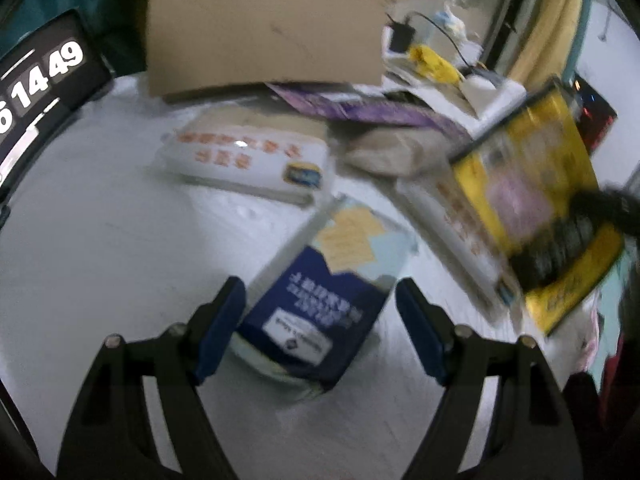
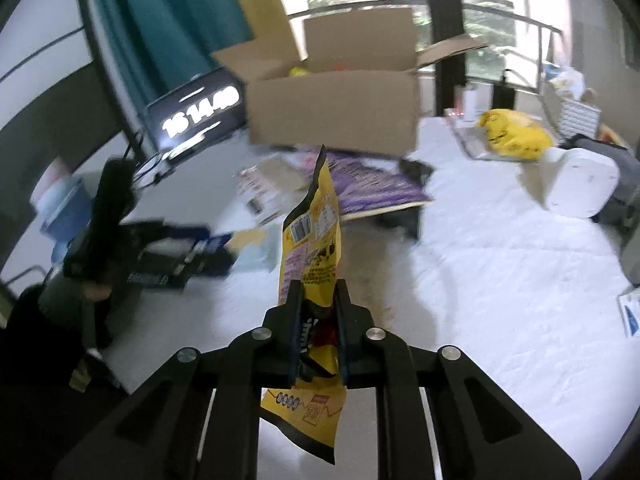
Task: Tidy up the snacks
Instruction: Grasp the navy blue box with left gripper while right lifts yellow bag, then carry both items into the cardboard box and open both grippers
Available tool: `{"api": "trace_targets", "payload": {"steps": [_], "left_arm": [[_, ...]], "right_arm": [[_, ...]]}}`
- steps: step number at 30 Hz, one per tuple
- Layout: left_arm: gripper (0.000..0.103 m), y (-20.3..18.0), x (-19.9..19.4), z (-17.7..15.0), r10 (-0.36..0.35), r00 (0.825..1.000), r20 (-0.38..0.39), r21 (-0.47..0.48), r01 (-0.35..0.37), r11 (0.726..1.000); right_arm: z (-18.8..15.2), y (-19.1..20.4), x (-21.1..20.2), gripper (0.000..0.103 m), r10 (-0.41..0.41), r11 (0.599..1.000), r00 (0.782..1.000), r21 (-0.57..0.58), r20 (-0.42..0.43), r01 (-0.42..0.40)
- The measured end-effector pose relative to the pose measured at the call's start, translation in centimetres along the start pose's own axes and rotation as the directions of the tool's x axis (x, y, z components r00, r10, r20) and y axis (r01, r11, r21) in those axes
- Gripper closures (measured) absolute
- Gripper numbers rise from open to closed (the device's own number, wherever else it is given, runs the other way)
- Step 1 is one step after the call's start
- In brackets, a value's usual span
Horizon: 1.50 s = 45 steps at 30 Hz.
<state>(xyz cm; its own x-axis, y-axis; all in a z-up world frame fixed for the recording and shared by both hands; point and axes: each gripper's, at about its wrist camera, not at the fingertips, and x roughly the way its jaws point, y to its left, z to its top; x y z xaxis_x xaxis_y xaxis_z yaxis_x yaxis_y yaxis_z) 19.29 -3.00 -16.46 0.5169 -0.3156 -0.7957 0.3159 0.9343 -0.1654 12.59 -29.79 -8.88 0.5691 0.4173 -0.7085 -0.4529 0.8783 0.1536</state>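
My right gripper (image 2: pixel 318 292) is shut on a yellow snack bag (image 2: pixel 314 228), which stands edge-on above the white table; the same yellow snack bag (image 1: pixel 532 200) hangs at the right of the left wrist view. My left gripper (image 1: pixel 320 292) is open, its blue pads either side of a navy and pale-blue snack packet (image 1: pixel 320 312) lying on the table, not touching it. An open cardboard box (image 1: pixel 264 36) stands at the back, also cardboard box (image 2: pixel 336 104). A white packet with orange print (image 1: pixel 244 160) lies in front of it.
A purple packet (image 2: pixel 372 188) and a beige bag (image 1: pixel 384 152) lie near the box. A clock screen (image 1: pixel 40 80) stands at the left. A yellow bag (image 2: pixel 512 132) and a white container (image 2: pixel 576 184) sit at the right. White tablecloth (image 2: pixel 500 280) stretches to the right.
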Motion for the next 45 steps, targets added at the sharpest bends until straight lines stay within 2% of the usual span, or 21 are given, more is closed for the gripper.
{"api": "trace_targets", "payload": {"steps": [5,7,8,9,11,15,21,27,32,45], "left_arm": [[0.025,-2.0,-0.2,-1.3,0.011,1.000,-0.017,0.076,-0.010,0.997],[0.037,-2.8,-0.2,-1.7,0.052,0.999,-0.008,0.115,-0.050,0.992],[0.050,-3.0,-0.2,-1.7,0.073,0.997,-0.003,0.121,-0.072,0.990],[0.050,-2.9,-0.3,-1.6,0.063,0.998,-0.008,0.105,-0.062,0.993],[0.051,-2.8,-0.4,-1.6,0.025,1.000,-0.010,0.070,-0.024,0.997],[0.051,-3.4,-1.1,-1.7,-0.001,1.000,-0.010,0.059,0.002,0.998],[0.051,-4.1,-4.6,-0.9,-0.032,0.998,0.062,0.029,0.030,0.999],[0.051,-3.5,-6.9,0.7,0.001,0.991,0.135,0.000,-0.001,1.000],[0.051,-2.3,-7.4,2.8,0.035,0.982,0.184,-0.027,-0.031,0.999],[0.051,0.9,-8.5,7.6,0.066,0.960,0.274,-0.048,-0.055,0.997]], "right_arm": [[1.1,-1.7,-0.2,0.088,-0.017,1.000,1.000,0.025,0.026,0.017],[1.4,-2.2,-0.3,0.088,-0.015,0.999,0.999,0.036,0.038,0.014],[1.6,-2.3,-0.3,0.088,-0.014,0.999,0.999,0.038,0.042,0.012],[1.8,-2.4,-0.3,0.088,-0.014,0.999,0.999,0.040,0.048,0.012],[2.2,-2.6,-0.5,0.088,-0.010,0.999,0.998,0.042,0.060,0.008],[3.1,-2.7,-0.9,0.088,-0.008,0.999,0.997,0.031,0.083,0.005],[4.8,-3.2,-1.5,0.088,-0.017,1.000,0.994,0.008,0.107,0.016],[6.8,-3.4,-1.8,0.088,-0.017,1.000,0.990,-0.007,0.141,0.018],[8.8,-3.2,-2.0,0.088,-0.012,0.999,0.984,-0.030,0.176,0.017],[13.6,-3.8,-1.2,0.088,-0.014,0.998,0.973,-0.059,0.230,0.028]]}}
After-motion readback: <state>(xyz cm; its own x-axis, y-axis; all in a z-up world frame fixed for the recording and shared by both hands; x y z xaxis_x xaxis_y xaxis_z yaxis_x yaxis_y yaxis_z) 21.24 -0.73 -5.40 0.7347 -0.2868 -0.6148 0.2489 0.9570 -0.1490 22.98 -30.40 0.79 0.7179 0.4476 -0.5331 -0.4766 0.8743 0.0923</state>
